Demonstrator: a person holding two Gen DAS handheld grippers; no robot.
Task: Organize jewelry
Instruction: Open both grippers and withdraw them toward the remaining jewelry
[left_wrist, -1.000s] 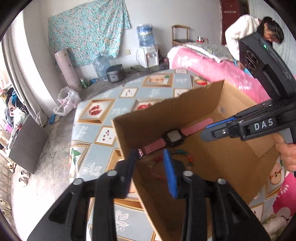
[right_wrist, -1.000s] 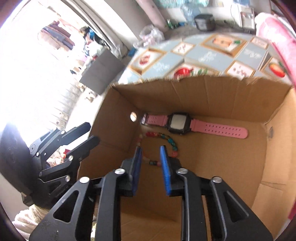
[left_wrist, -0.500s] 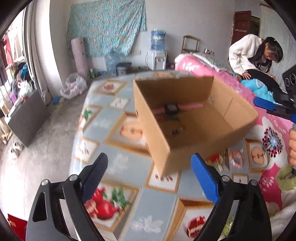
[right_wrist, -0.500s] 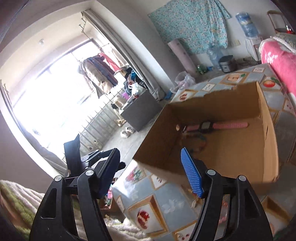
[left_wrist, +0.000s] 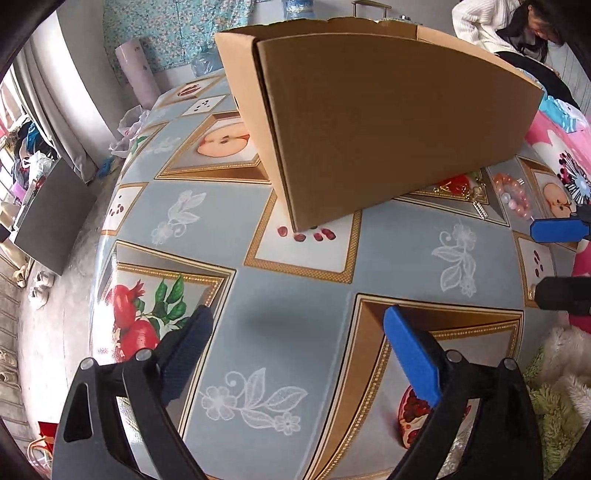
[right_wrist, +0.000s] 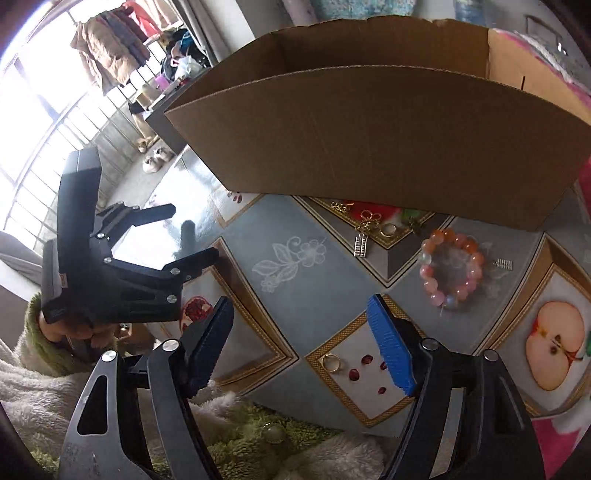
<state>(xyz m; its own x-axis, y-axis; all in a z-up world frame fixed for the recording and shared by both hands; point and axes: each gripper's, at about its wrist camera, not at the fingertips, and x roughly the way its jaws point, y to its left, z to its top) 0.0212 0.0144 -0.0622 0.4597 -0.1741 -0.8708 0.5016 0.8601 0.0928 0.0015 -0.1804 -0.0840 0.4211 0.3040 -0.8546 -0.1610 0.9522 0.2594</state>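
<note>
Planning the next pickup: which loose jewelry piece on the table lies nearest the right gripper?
The gold ring on the white tile with red seeds, just below the right gripper. The bead bracelet and gold charms lie farther off, toward the box.

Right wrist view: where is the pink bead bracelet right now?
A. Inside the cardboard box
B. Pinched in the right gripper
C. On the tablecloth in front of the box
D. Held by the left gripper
C. The pink bead bracelet lies flat on the tablecloth just outside the cardboard box wall, while the right gripper and the left gripper both stand open and empty.
</note>
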